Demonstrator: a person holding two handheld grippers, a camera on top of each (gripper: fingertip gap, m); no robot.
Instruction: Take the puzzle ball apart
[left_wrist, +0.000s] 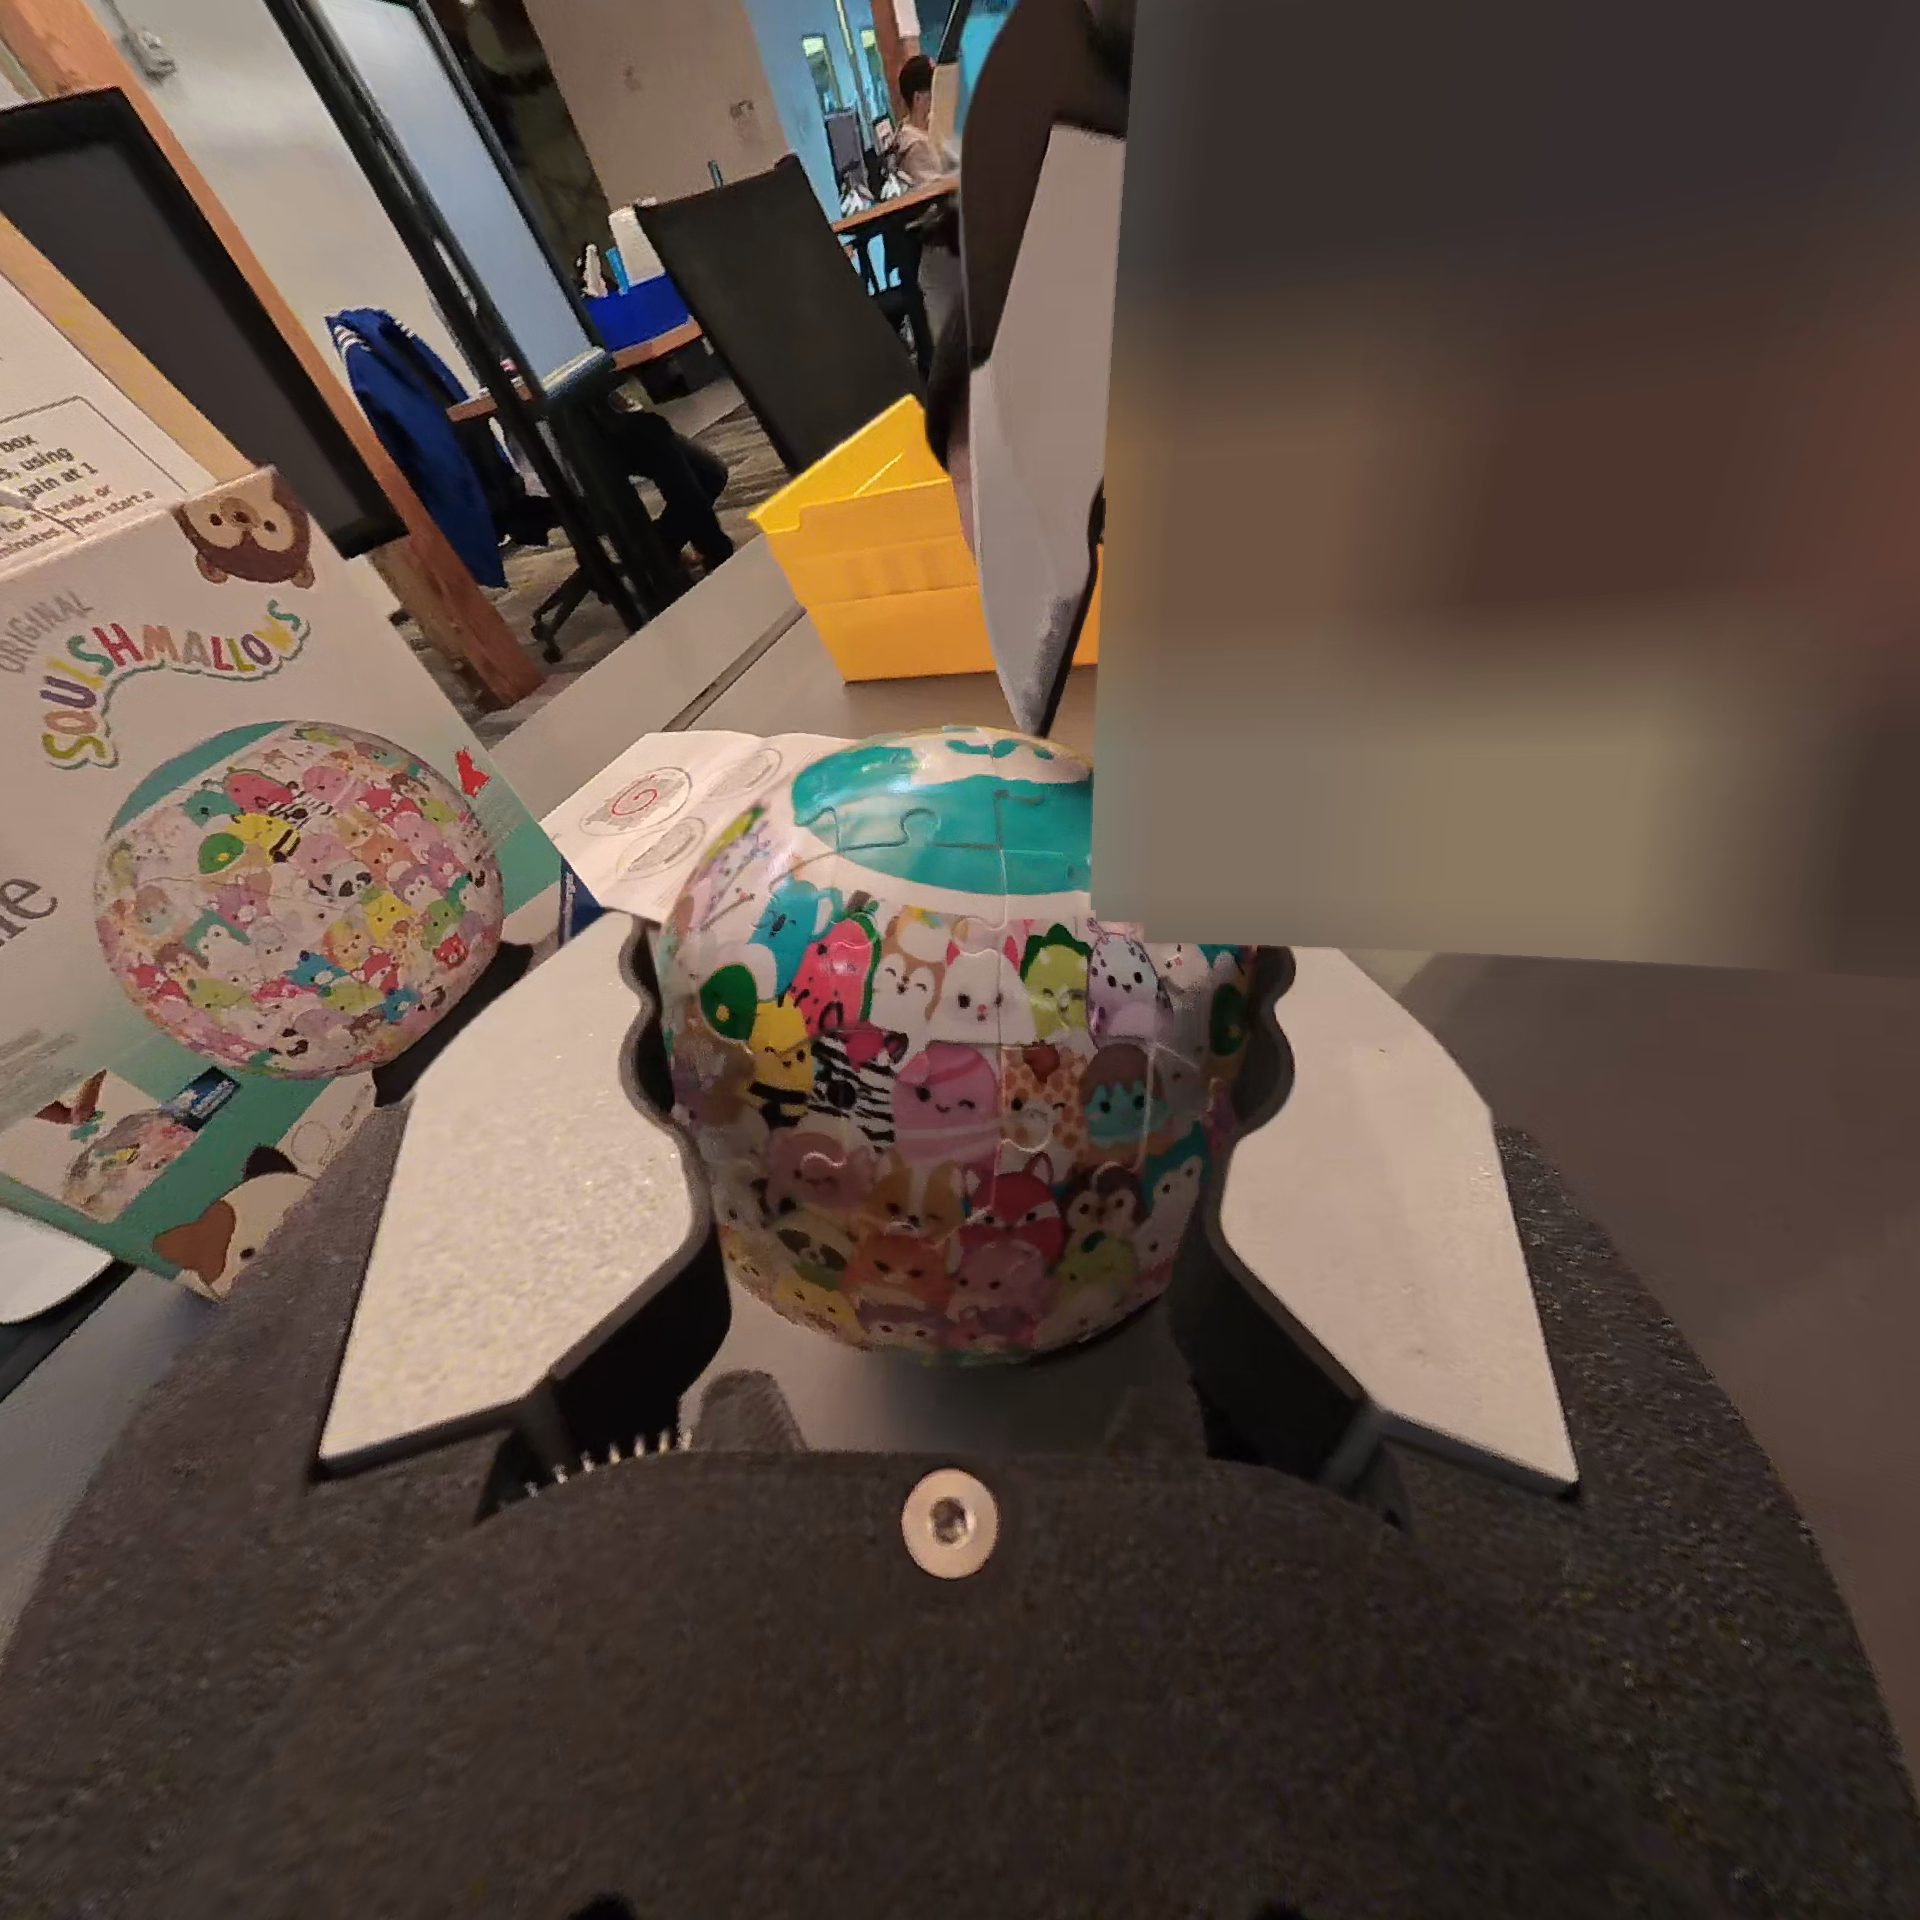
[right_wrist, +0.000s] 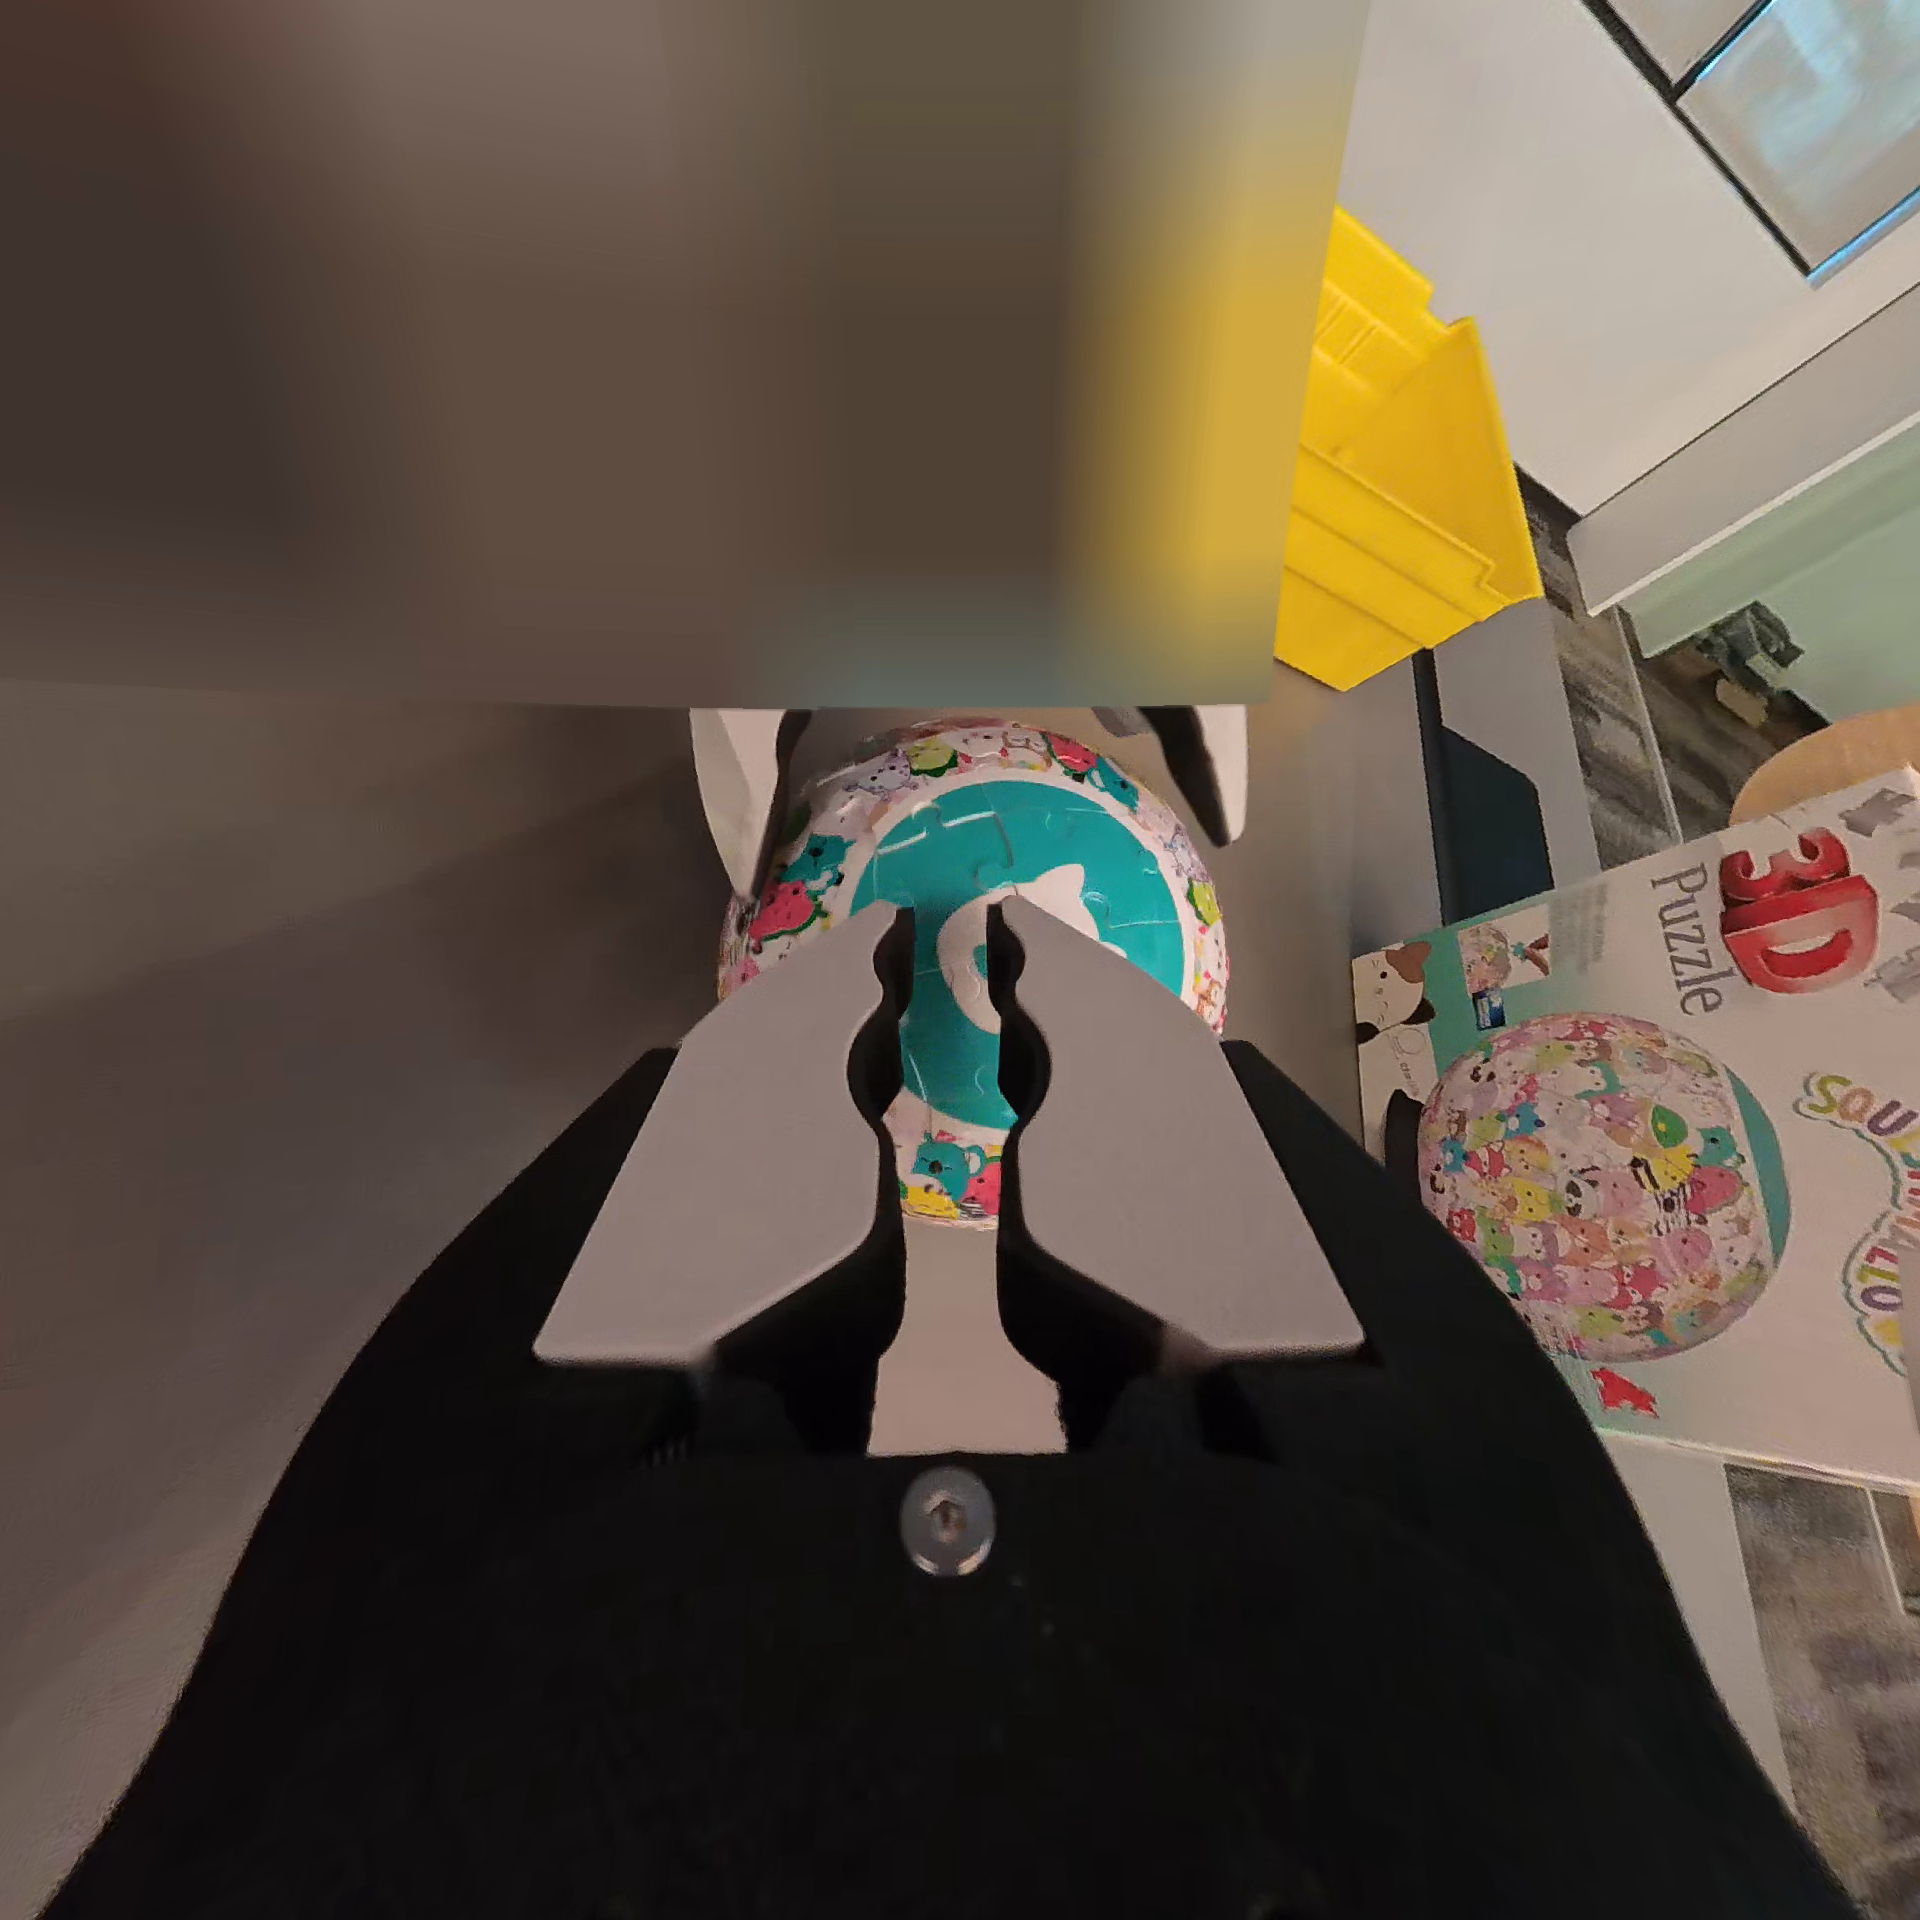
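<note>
We clamp the puzzle ball (left_wrist: 956, 1122) on the table (left_wrist: 1662, 1091) w/ left gripper (left_wrist: 961, 1049). Right gripper (right_wrist: 948, 914) hovers over teal cap, fingers slightly apart, empty. Next: pry a cap piece.

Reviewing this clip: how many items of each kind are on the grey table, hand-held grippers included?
Colourful round puzzle ball: 1
Printed cardboard puzzle box: 1
Folded white paper leaflet: 1
Yellow plastic bin: 1
Hand-held grippers: 2, left hand-held gripper, right hand-held gripper
Total: 6
</note>
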